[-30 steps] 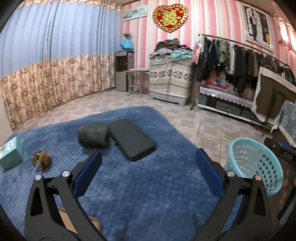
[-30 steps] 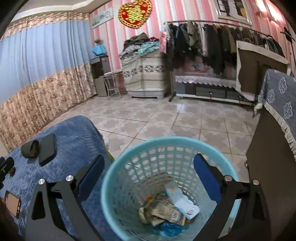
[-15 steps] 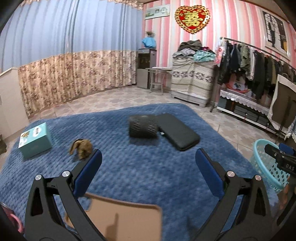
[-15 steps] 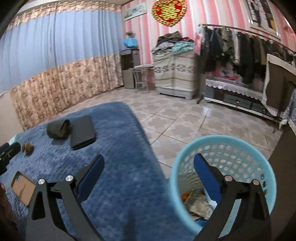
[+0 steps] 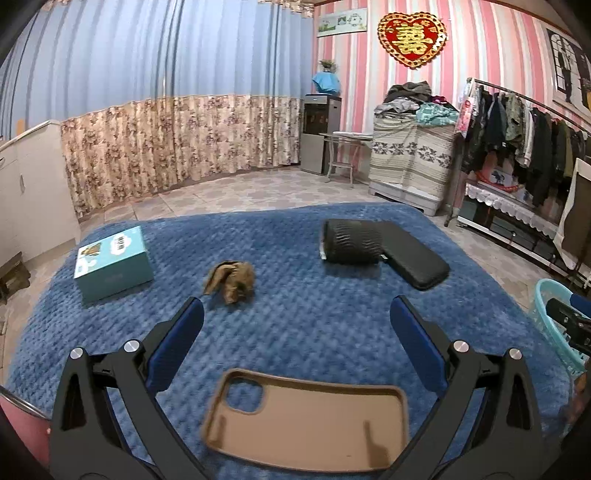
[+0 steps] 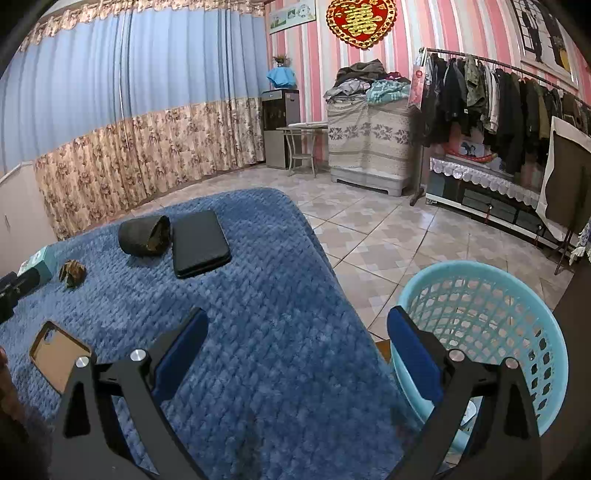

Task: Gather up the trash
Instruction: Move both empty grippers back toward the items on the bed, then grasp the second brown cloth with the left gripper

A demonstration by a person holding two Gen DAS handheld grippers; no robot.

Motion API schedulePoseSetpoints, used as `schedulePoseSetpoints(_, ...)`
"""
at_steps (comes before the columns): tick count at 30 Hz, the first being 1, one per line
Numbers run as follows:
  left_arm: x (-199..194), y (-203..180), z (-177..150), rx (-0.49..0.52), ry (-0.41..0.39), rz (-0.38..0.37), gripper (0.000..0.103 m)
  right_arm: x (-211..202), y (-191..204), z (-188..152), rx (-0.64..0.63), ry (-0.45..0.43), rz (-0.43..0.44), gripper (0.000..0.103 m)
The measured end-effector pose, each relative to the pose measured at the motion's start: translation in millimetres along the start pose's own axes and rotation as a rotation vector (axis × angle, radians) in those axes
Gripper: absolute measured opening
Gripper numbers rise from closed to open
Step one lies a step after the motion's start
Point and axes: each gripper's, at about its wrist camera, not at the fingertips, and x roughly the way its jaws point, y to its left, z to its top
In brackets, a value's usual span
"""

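The left gripper hung level over the blue blanket, jaws released, the crumpled brown trash at 11 o'clock. The right gripper gaped empty, the basket at 3 o'clock.

The far wall carries pink and white vertical stripes, with a red and gold heart ornament hung high and a small landscape picture to its left. Blue curtains with a floral beige lower band cover the adjoining wall. Patterned tiles pave the floor. A water dispenser stands in the corner beside a small table. Folded laundry tops a cloth-draped cabinet, and dark garments fill a clothes rack.
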Motion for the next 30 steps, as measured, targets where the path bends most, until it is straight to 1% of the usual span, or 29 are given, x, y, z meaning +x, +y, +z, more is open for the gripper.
schedulePoseSetpoints(4,2.4,17.6,-1.3,-0.028,0.009,0.023,0.097,9.8,3.1,1.3,-0.025,0.023,-0.01,0.096)
schedulePoseSetpoints(8,10.0,33.7,0.1,-0.051,0.028,0.047,0.097,21.7,17.7,4.1,-0.05,0.04,-0.017,0.096)
schedulePoseSetpoints(12,22.5,42.7,2.1,-0.053,0.053,0.05,0.097,35.7,35.4,6.9,-0.074,0.058,0.016,0.096)
schedulePoseSetpoints(16,42.5,49.9,9.4,-0.031,0.066,0.086,0.097,51.8,52.8,11.3,-0.094,0.087,0.047,0.096)
schedulePoseSetpoints(20,74.2,61.5,19.5,-0.064,0.12,0.069,0.097,63.9,63.1,14.2,-0.113,0.103,0.05,0.096)
schedulePoseSetpoints(22,93.8,64.7,21.8,-0.069,0.161,0.068,0.096,68.7,64.5,14.6,-0.109,0.109,0.058,0.096)
schedulePoseSetpoints(23,103.6,65.7,22.7,-0.069,0.185,0.072,0.095,71.6,65.0,15.5,-0.106,0.114,0.059,0.096)
schedulePoseSetpoints(26,127.6,70.2,24.0,-0.078,0.263,0.052,0.085,81.7,70.6,19.3,-0.105,0.131,0.067,0.096)
schedulePoseSetpoints(28,140.6,72.5,23.5,-0.083,0.309,0.03,0.073,86.5,77.9,23.5,-0.111,0.133,0.072,0.096)
schedulePoseSetpoints(29,143.8,72.8,23.2,-0.083,0.321,0.024,0.07,89.3,84.5,26.9,-0.118,0.133,0.078,0.096)
schedulePoseSetpoints(30,146.3,72.9,22.4,-0.085,0.33,0.019,0.064,91.9,91.4,30.4,-0.125,0.132,0.083,0.096)
